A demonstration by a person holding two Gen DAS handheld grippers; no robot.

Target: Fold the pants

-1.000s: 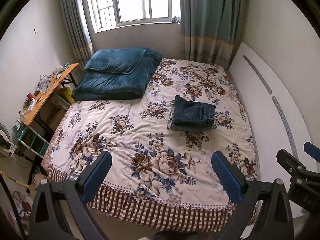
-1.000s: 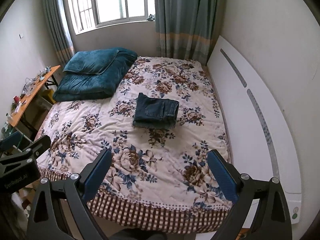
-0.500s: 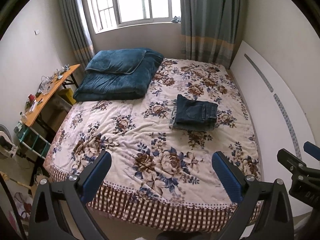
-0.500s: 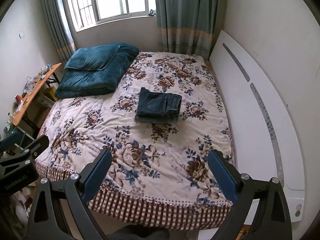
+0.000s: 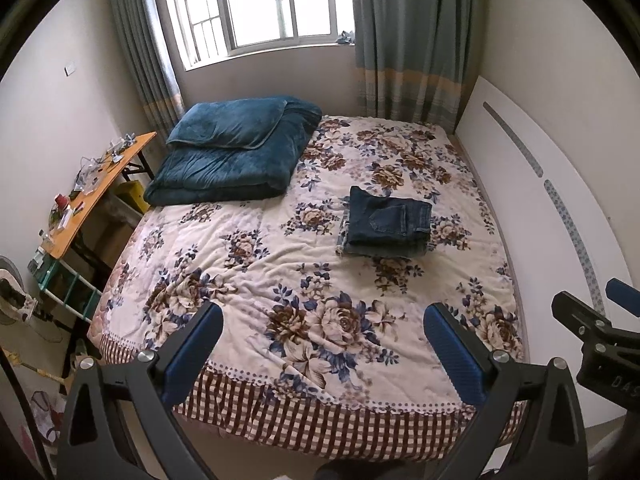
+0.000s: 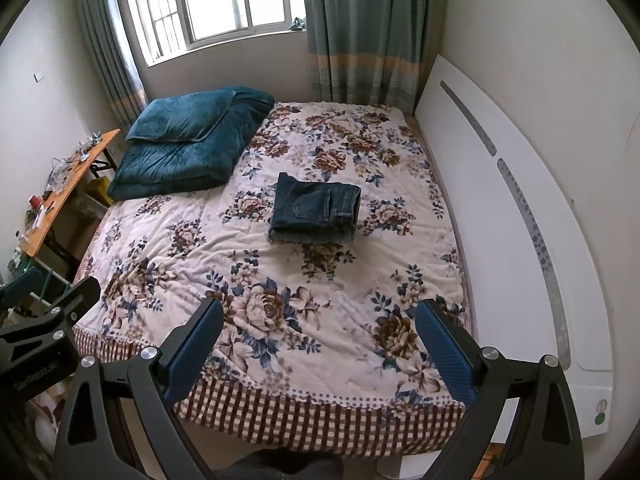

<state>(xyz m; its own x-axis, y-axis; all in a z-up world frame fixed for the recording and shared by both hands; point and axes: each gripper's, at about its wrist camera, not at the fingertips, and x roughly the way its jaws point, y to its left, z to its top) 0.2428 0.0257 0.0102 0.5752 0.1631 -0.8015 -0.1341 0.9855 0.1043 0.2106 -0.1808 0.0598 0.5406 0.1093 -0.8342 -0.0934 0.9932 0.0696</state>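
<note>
Dark blue jeans [image 5: 387, 222] [image 6: 316, 214] lie folded into a compact rectangle on the flowered bedspread [image 5: 256, 264] [image 6: 200, 248], right of the bed's middle. My left gripper [image 5: 323, 346] hangs open above the foot of the bed, far short of the jeans, with nothing between its blue pads. My right gripper [image 6: 319, 344] is also open and empty, held at about the same distance. Each gripper shows at the edge of the other's view.
A folded teal quilt with a pillow [image 5: 236, 152] [image 6: 188, 140] fills the bed's far left corner. A white headboard [image 5: 540, 208] [image 6: 500, 208] runs along the right side. An orange cluttered desk [image 5: 96, 184] stands left of the bed. Window and curtains are behind.
Both grippers have drawn back and slightly up from the bed, so more of its checkered front edge shows. The folded jeans have not moved.
</note>
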